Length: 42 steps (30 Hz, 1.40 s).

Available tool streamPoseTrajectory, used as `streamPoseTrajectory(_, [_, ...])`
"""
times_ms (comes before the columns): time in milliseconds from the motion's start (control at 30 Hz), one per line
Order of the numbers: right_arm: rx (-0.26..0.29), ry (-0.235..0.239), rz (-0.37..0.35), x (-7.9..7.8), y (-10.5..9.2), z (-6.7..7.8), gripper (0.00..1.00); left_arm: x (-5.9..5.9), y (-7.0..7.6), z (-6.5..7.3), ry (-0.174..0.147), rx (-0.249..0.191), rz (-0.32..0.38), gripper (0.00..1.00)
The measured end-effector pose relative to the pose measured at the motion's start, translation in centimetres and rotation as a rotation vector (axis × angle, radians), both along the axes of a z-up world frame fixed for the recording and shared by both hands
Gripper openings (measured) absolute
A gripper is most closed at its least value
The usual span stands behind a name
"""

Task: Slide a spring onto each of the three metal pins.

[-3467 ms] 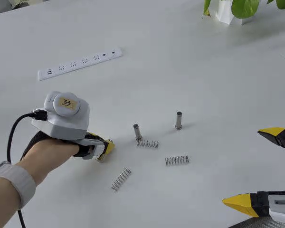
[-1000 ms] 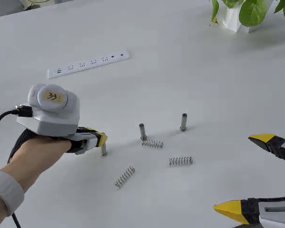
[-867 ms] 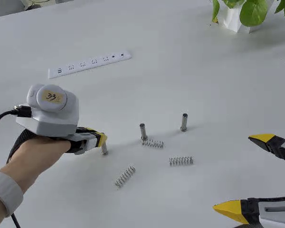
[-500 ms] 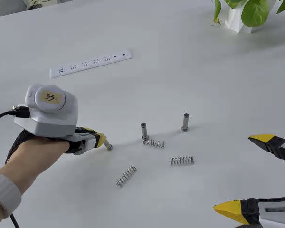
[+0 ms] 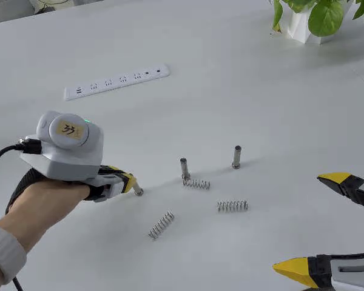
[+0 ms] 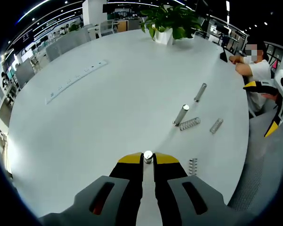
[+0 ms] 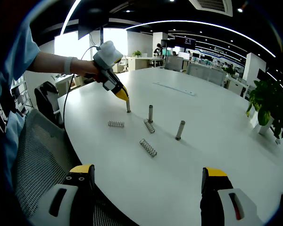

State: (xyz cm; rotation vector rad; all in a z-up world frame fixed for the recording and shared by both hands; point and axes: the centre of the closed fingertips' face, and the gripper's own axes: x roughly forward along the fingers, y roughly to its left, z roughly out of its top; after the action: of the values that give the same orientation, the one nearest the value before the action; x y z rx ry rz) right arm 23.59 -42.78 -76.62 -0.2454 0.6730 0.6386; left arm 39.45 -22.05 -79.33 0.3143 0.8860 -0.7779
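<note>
My left gripper (image 5: 131,181) (image 6: 147,160) is shut on a small metal pin (image 5: 137,190) (image 6: 147,156), which leans over with its lower end at the white table (image 5: 242,91). The right gripper view has that pin (image 7: 128,106) under the left gripper (image 7: 122,94). Two more pins (image 5: 184,168) (image 5: 236,156) stand upright mid-table. Three springs lie flat: one (image 5: 196,183) against the nearer pin, one (image 5: 232,206) to the right, one (image 5: 161,225) in front. My right gripper (image 5: 318,223) (image 7: 147,170) hangs open at the near right, holding nothing.
A white power strip (image 5: 116,81) lies at the back left. A potted plant (image 5: 309,15) stands at the far right corner. A black cable (image 5: 3,163) trails from the left gripper. A mesh chair (image 7: 42,155) sits by the table's edge.
The pin in my left gripper stood upright a second ago and now leans, its top toward the gripper. The gripper has shifted slightly right. My right gripper has stayed put.
</note>
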Motion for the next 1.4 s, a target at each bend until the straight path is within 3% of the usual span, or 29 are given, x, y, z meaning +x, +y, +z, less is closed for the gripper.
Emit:
streamPoseTrajectory(800, [-0.001,0.003,0.005,-0.23,-0.03,-0.13,0.94,-0.42,-0.50,0.18,-0.059,-0.004,-0.041,0.05])
streamPoseTrajectory(1400, [-0.005,0.006,0.008,-0.40,0.17,-0.25,0.94,-0.47,-0.30,0.09,-0.068,-0.016,-0.038,0.07])
